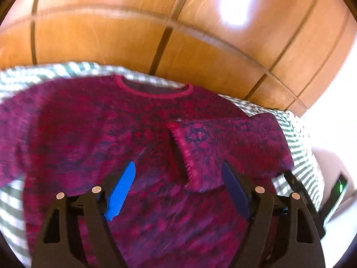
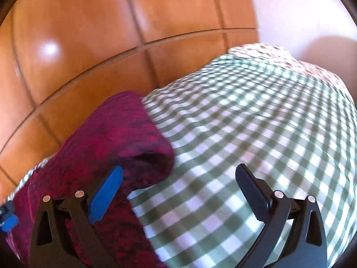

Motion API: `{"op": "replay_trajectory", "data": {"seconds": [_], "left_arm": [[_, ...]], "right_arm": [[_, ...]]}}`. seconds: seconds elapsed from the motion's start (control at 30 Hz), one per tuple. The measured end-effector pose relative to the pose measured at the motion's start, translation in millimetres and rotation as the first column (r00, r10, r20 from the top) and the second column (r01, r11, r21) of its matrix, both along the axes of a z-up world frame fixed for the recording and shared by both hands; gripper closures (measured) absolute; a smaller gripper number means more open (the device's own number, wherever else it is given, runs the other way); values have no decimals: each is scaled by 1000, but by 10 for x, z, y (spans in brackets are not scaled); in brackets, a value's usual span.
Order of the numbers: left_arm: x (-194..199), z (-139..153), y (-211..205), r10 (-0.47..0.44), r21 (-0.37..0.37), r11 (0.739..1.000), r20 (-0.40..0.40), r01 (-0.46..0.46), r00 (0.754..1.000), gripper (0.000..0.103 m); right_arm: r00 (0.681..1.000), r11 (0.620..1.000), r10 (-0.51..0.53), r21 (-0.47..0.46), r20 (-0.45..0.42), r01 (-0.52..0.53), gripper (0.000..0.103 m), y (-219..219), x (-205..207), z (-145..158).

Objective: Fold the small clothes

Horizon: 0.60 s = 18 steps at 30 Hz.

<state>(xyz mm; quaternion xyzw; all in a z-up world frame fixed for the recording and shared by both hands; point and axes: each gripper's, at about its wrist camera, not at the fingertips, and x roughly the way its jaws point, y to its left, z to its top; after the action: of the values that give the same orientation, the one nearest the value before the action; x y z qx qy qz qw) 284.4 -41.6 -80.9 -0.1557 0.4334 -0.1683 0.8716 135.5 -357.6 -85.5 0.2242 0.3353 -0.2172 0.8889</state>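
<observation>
Nearest in the left wrist view, the left gripper (image 1: 178,187) hangs above the sweater (image 1: 93,129) with its fingers (image 1: 123,189) spread apart and nothing between them; one finger carries a bright blue pad, the other a darker one. The fuzzy magenta sweater with dark flecks lies flat on a green-and-white checked cloth (image 1: 296,138), its body filling the middle of the view. One sleeve (image 1: 223,147) is folded across the chest, its ribbed cuff (image 1: 185,154) lying just ahead of the fingertips and not touched by them. Beyond that, the round neckline (image 1: 154,89) points away toward the far edge of the cloth, and behind it stands a glossy wooden panelled wall (image 1: 200,44). In the right wrist view, the right gripper (image 2: 178,178) is likewise released, fingers (image 2: 104,194) wide and holding nothing, hovering over the side edge of the sweater, where the folded shoulder forms a rounded bulge beside bare checked cloth. The cloth stretches away to the right, with the same wooden panels behind. The surface under the cloth cannot be told, and both views are somewhat blurred.
</observation>
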Motion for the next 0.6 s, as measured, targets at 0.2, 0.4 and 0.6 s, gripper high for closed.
{"op": "replay_trajectory", "data": {"seconds": [0.2, 0.4, 0.6], "left_arm": [[194, -146, -273, -31, -26, 999, -28, 31, 999, 38], [243, -96, -336, -62, 57, 996, -18, 63, 998, 99], [195, 231, 107, 44, 40, 998, 78, -47, 996, 100]], "right_arm": [[998, 997, 3, 75, -61, 1, 2, -71, 59, -115], [997, 998, 16, 66, -72, -11, 2, -28, 59, -126], [996, 998, 20, 62, -85, -15, 2, -30, 101, -147]]}}
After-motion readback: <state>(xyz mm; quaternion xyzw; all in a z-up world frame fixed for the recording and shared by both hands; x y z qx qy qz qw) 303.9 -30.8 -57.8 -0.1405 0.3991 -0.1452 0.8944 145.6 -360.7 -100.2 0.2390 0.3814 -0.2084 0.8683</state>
